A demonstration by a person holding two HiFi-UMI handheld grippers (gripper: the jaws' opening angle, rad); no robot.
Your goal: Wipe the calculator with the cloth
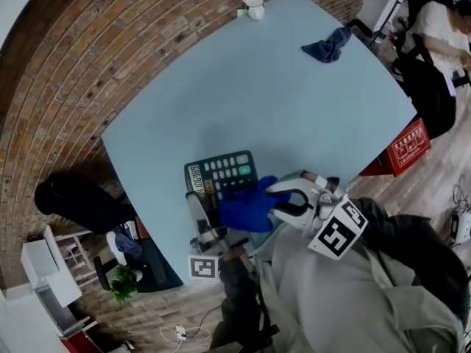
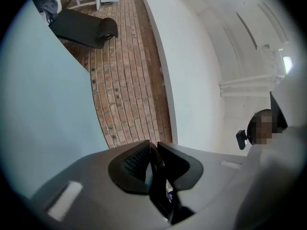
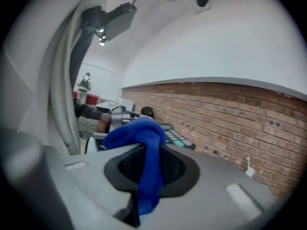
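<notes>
Standing on brick floor, pale-blue table; left tongs clamp calculator, right tongs clamp cloth.

The dark grey desk calculator, flat and rectangular, faces keys-up, with rows of pale keys, a green key at its right end and a light display strip at its left end as the head view shows it. It sits over the near part of the pale blue table, its near edge clamped edge-on between the jaws of the left gripper. The bright blue cloth, soft and bunched, is pinched in the right gripper, spilling over the jaw tips in a rounded fold. In the head view it covers the calculator's near right corner.
</notes>
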